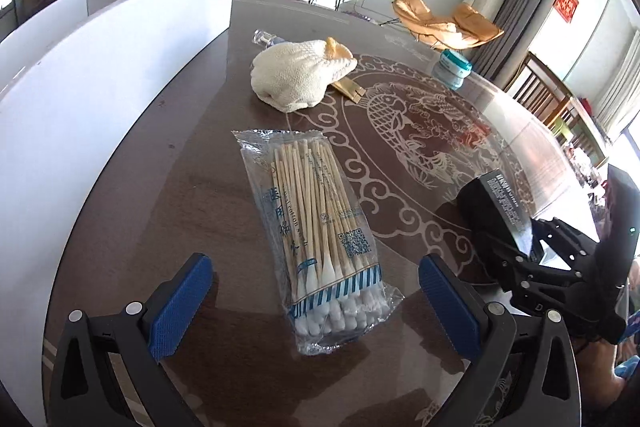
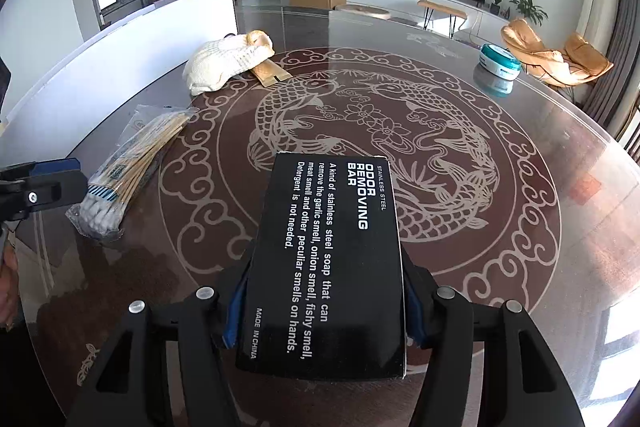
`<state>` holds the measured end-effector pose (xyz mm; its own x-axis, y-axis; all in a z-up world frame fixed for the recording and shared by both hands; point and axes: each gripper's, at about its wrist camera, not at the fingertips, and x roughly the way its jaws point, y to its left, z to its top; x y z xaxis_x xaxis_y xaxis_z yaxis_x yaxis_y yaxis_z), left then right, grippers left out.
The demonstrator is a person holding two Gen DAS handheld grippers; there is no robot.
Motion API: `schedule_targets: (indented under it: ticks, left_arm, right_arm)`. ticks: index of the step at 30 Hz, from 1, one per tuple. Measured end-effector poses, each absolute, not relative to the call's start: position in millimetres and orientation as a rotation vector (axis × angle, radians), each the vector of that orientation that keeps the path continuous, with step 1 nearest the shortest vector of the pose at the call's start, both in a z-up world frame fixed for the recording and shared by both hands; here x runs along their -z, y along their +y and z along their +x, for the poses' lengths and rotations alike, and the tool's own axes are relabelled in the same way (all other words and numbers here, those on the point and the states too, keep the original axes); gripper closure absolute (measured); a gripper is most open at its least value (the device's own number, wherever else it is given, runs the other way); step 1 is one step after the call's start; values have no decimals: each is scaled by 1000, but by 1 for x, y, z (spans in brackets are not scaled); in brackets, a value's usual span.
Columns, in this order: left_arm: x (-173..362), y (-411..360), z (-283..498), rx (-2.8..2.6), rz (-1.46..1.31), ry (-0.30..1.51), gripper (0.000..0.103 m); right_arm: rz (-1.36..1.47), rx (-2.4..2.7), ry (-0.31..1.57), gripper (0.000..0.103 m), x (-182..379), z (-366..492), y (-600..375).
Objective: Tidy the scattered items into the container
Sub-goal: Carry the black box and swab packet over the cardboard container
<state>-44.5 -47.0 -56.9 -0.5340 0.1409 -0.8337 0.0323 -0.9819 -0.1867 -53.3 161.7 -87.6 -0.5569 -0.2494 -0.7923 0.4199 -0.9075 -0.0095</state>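
Observation:
A clear pack of cotton swabs (image 1: pixel 320 219) lies on the dark round table (image 1: pixel 180 187). My left gripper (image 1: pixel 316 301) is open just above its near end, one blue pad on each side and not touching it. In the right wrist view the pack (image 2: pixel 128 171) lies at the left, beside the left gripper (image 2: pixel 40 183). My right gripper (image 2: pixel 324 315) is shut on a black "odor removing bar" box (image 2: pixel 328 247), held above the table. The left wrist view shows the box (image 1: pixel 496 203) at the right. A white container wall (image 1: pixel 100 67) runs along the table's left.
A cream knitted cloth (image 1: pixel 296 75) lies at the back over a flat gold piece (image 1: pixel 350 89), with a clear bottle (image 1: pixel 264 39) behind it. A teal-lidded jar (image 2: pixel 498 67) stands near the far right rim. A person's hand (image 2: pixel 8 283) shows at the left edge.

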Motion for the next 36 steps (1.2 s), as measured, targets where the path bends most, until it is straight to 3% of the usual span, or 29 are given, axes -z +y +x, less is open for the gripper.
schedule_targets:
  ticks: [5, 6, 7, 8, 9, 10, 23, 31, 36]
  left_arm:
    - [67, -20, -62, -2739, -1569, -60, 0]
    - [67, -18, -60, -2755, -1536, -20, 12]
    - [64, -15, -55, -2769, -1473, 19, 38]
    - [62, -13, -51, -2766, -1434, 41, 49]
    - [59, -14, -47, -2746, -1420, 44, 67]
    - [58, -16, -45, -2728, -1421, 34, 70]
    - [-24, -72, -4, -2784, -1199, -201, 73]
    - [-85, -181, 14, -2961, -1089, -366, 73]
    - [-87, -269, 23, -3088, -1130, -492, 73]
  right_arm:
    - [1306, 2387, 320, 23, 87, -69, 164]
    - [1326, 2369, 329, 18, 88, -72, 165]
    - [1342, 2349, 339, 17, 88, -75, 166]
    - [1353, 2324, 357, 17, 88, -77, 166]
    - [1360, 2298, 375, 21, 87, -77, 165]
    - [1356, 2282, 387, 42, 84, -76, 165]
    - [1349, 2266, 282, 44, 34, -86, 153]
    - [1166, 2159, 326, 44, -52, -111, 39]
    - [1089, 1998, 329, 44, -86, -110, -71]
